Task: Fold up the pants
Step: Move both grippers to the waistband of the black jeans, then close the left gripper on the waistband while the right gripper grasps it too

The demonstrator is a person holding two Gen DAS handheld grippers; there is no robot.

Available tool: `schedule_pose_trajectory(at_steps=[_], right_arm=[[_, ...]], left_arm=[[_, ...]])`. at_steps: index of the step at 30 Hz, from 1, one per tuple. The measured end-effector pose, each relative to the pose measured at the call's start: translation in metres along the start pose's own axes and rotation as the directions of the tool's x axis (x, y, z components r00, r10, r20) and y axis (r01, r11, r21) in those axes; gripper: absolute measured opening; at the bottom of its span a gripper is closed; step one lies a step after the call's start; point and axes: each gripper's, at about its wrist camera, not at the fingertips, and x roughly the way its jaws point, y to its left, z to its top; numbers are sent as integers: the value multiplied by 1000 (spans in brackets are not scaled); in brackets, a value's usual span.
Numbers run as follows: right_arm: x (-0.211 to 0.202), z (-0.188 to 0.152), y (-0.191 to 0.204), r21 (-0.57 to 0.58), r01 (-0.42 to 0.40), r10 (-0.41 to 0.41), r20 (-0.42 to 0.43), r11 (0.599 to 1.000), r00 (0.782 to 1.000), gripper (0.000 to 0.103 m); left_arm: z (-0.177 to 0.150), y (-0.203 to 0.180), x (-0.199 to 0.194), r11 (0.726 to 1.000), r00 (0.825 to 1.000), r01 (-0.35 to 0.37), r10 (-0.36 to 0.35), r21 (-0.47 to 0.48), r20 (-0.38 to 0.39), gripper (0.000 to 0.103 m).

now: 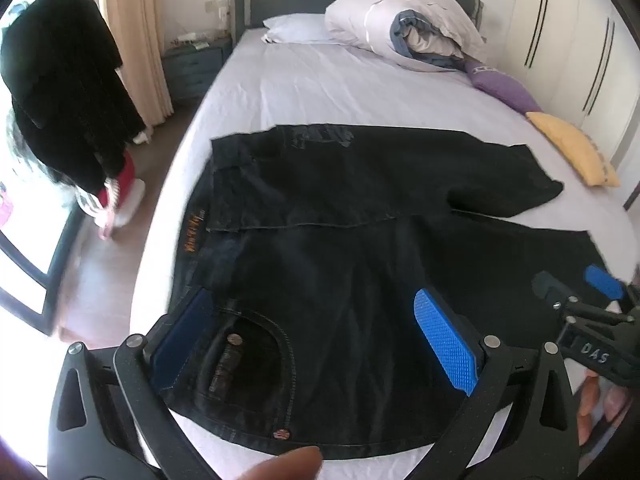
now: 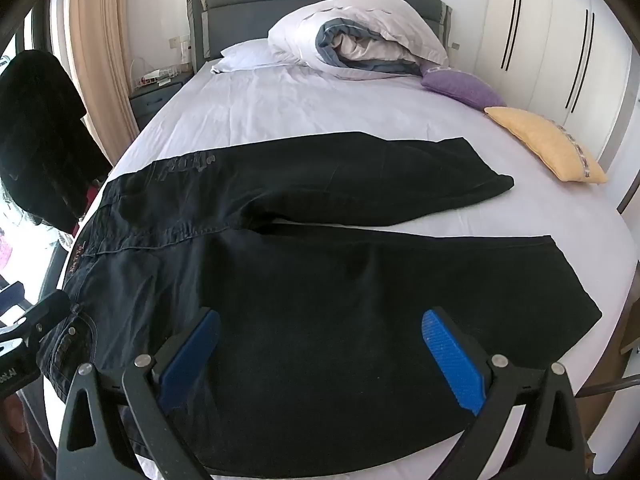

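The pants (image 2: 280, 264) lie flat across the bed (image 2: 320, 108), waistband to my left and both legs running right. They look like heavy denim: limp, not slippery, best pinched at the waistband and the hems. My left hand-held gripper (image 1: 316, 344) hovers wide over the front pocket; my right hand-held gripper (image 2: 320, 352) hovers wide over the near leg. Both are empty.

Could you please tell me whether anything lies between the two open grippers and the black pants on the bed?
Nothing visible does. The left gripper hangs over the waistband pocket and the right gripper over the near leg of the black pants.
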Motion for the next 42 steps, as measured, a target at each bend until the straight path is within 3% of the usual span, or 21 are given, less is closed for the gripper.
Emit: schedule_pose_trajectory(at_steps=[6, 8, 10, 11, 14, 17, 21, 24, 25, 26, 27, 28, 31, 35, 39, 41, 42], right_arm=[[11, 6, -7, -21, -101, 100, -16, 995, 995, 103], [16, 15, -10, -39, -153, 152, -23, 987, 988, 103], [20, 26, -11, -76, -191, 190, -22, 979, 982, 103], [21, 31, -11, -92, -202, 201, -21, 975, 979, 103], [29, 54, -12, -165, -244, 244, -17, 956, 970, 103], [40, 80, -14, -226, -297, 297, -33, 928, 954, 103], [59, 118, -13, -336, -370, 369, -69, 866, 927, 102], [76, 146, -10, -417, -383, 387, -80, 824, 919, 98], [81, 152, -9, -427, -392, 396, -85, 815, 914, 96], [89, 160, -8, -438, -410, 412, -96, 800, 906, 93], [96, 165, -6, -445, -416, 416, -102, 793, 904, 91], [104, 169, -4, -455, -419, 417, -110, 786, 902, 91], [130, 181, 2, -487, -440, 428, -144, 755, 892, 84], [161, 193, 19, -530, -469, 429, -206, 707, 879, 76], [192, 211, 40, -571, -500, 424, -273, 651, 864, 70], [209, 222, 53, -609, -504, 402, -310, 612, 862, 70], [215, 225, 59, -629, -496, 387, -316, 598, 866, 68]], left_arm=[[21, -20, -16, 993, 992, 121, -122, -15, -41, 103], [40, -9, 4, 994, 995, 95, -96, 58, 11, 103], [61, -2, 25, 991, 996, 82, -79, 107, -32, 103], [69, 4, 31, 989, 990, 135, -133, 58, -49, 103], [118, 20, 50, 986, 986, 168, -167, 21, -24, 103], [176, 30, 76, 987, 991, 128, -131, 99, 19, 103], [237, 39, 133, 970, 994, 108, -101, 217, -43, 103], [275, 43, 176, 939, 992, 112, -88, 327, -87, 102], [283, 45, 192, 929, 989, 129, -95, 347, -113, 96], [287, 47, 204, 923, 982, 169, -129, 345, -135, 88], [295, 50, 223, 915, 973, 200, -142, 351, -183, 73], [298, 50, 235, 910, 968, 213, -148, 355, -203, 69], [296, 40, 255, 892, 956, 260, -184, 371, -229, 69], [271, 32, 297, 858, 931, 296, -161, 419, -328, 70], [253, 27, 318, 858, 922, 314, -173, 406, -347, 73], [250, 27, 325, 857, 921, 301, -148, 418, -359, 70], [244, 27, 329, 853, 920, 301, -143, 426, -364, 64]])
